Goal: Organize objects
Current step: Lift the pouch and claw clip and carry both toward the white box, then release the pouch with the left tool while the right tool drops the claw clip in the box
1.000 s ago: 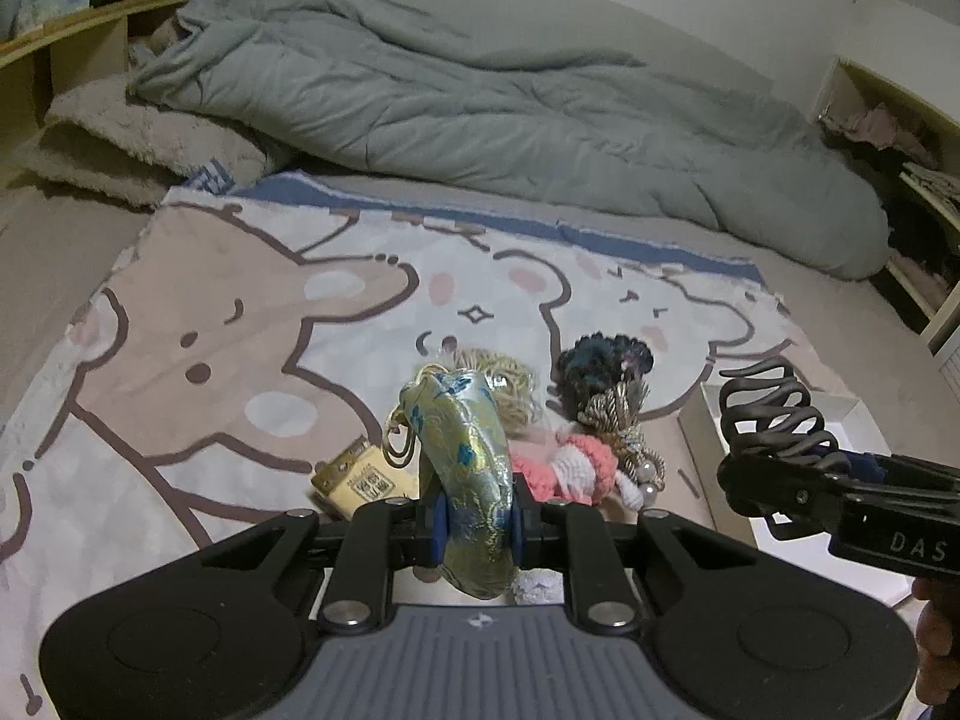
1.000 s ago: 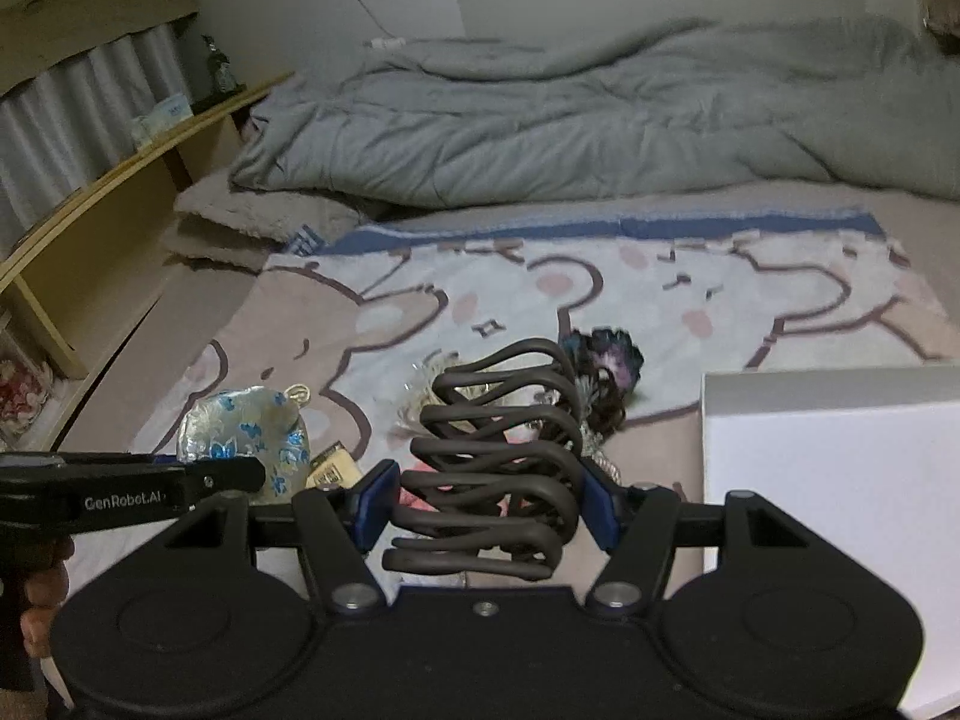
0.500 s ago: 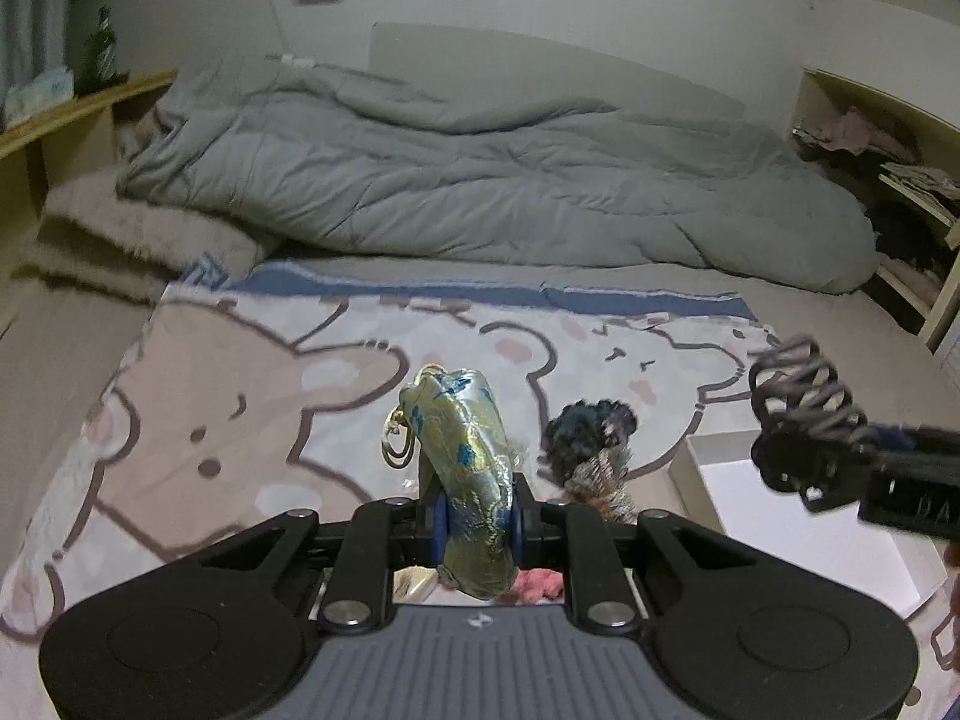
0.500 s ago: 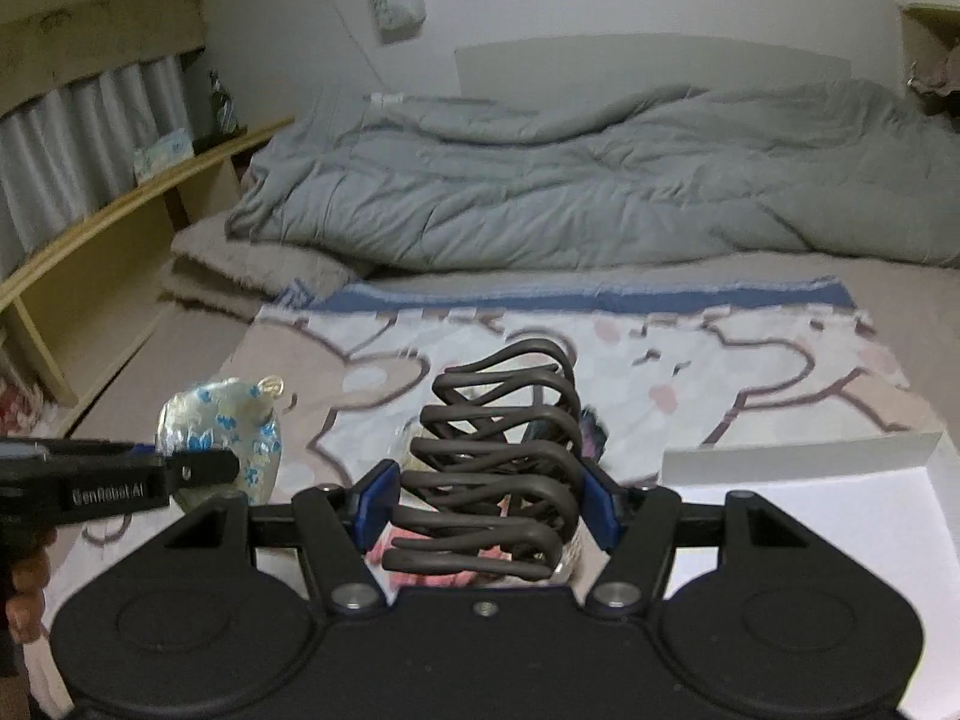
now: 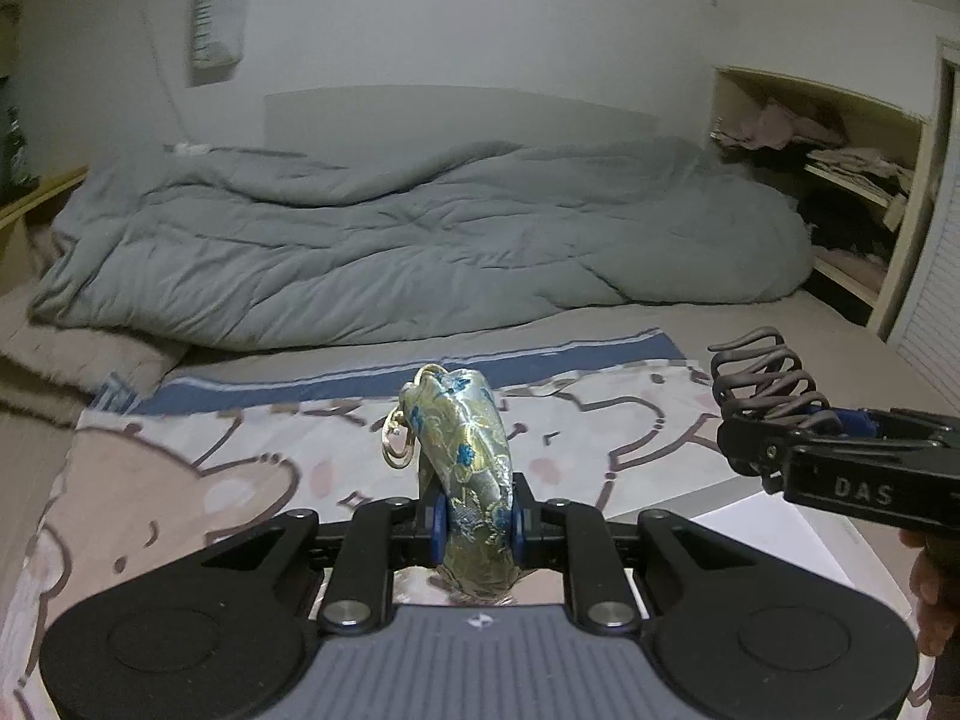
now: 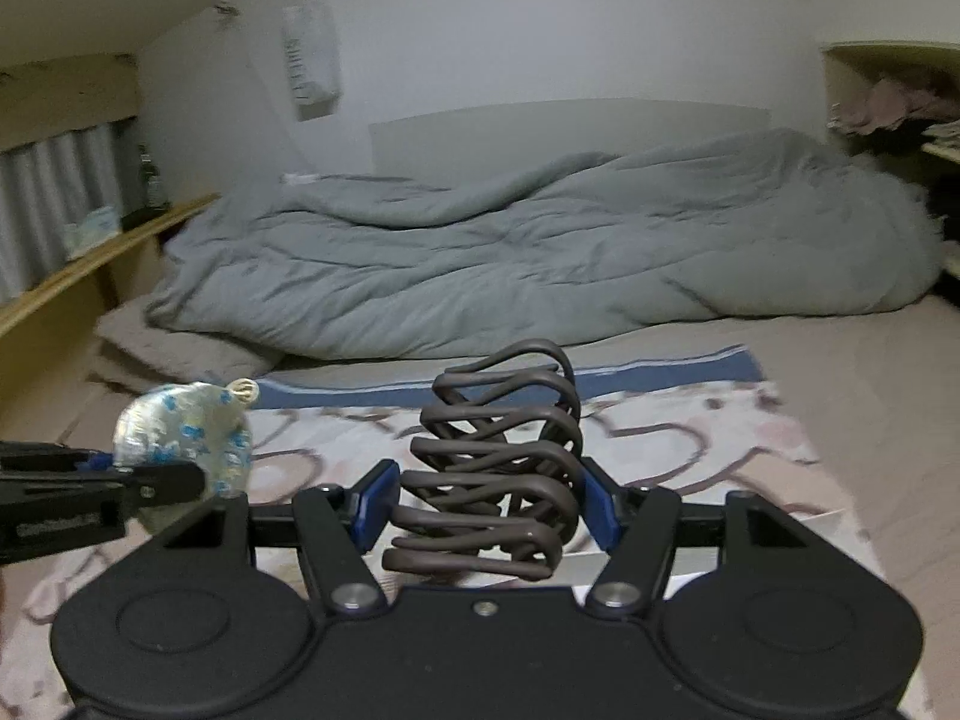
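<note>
Left wrist view showed the left gripper point(image 5: 477, 525) squeezing a shiny flowered pouch point(image 5: 471, 474) above the cartoon blanket point(image 5: 180, 480). Right gripper point(image 6: 489, 510) hugged a brown hair claw point(image 6: 498, 468), probably carrying both toward the white box point(image 5: 774, 534).

A small brocade pouch point(image 5: 474, 474), silvery-gold with blue flowers and a gold ring at its top, stands upright, pinched at its lower half above a cartoon-print blanket. To its right, a dark brown wavy claw hair clip point(image 6: 498, 480) is held raised, lying tilted, teeth interlocked.
</note>
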The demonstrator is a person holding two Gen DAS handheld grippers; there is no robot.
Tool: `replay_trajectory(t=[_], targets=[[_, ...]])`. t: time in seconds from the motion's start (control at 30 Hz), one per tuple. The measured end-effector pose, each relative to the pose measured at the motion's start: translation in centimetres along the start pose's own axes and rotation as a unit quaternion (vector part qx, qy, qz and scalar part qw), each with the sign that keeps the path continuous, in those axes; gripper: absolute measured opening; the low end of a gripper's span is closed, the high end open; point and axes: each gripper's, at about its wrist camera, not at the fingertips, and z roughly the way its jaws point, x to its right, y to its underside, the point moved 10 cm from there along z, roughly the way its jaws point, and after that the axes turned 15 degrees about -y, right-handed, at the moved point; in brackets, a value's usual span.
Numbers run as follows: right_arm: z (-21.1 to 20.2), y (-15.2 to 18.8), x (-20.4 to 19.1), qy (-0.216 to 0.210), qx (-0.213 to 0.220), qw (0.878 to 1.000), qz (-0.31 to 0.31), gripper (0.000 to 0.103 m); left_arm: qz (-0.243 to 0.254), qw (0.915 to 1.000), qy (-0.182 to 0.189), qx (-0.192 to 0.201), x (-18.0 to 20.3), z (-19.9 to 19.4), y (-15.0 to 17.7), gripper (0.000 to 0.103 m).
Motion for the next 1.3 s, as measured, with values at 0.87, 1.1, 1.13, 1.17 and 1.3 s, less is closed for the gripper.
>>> replay_trajectory(t=[0.87,1.1,1.13,1.17,1.3], targets=[[4.0,8.5,15.1,0.084,-0.100,0.988,0.078,0.064,0.037,0.9636,0.234,-0.123,17.7,10.6,6.6,0.021],[4.2,10.1,17.3,0.098,-0.115,0.983,0.103,0.064,0.053,0.9508,0.259,-0.162,19.9,12.9,10.6,0.022],[4.3,10.3,17.4,0.096,-0.117,0.983,0.106,0.064,0.063,0.9551,0.245,-0.155,19.9,13.4,11.0,0.023],[4.5,10.4,17.6,0.095,-0.120,0.982,0.109,0.064,0.073,0.9591,0.229,-0.149,19.7,13.9,11.2,0.023],[5.3,11.2,17.6,0.090,-0.133,0.981,0.109,0.064,0.073,0.9735,0.174,-0.130,17.9,15.9,10.8,0.041]])
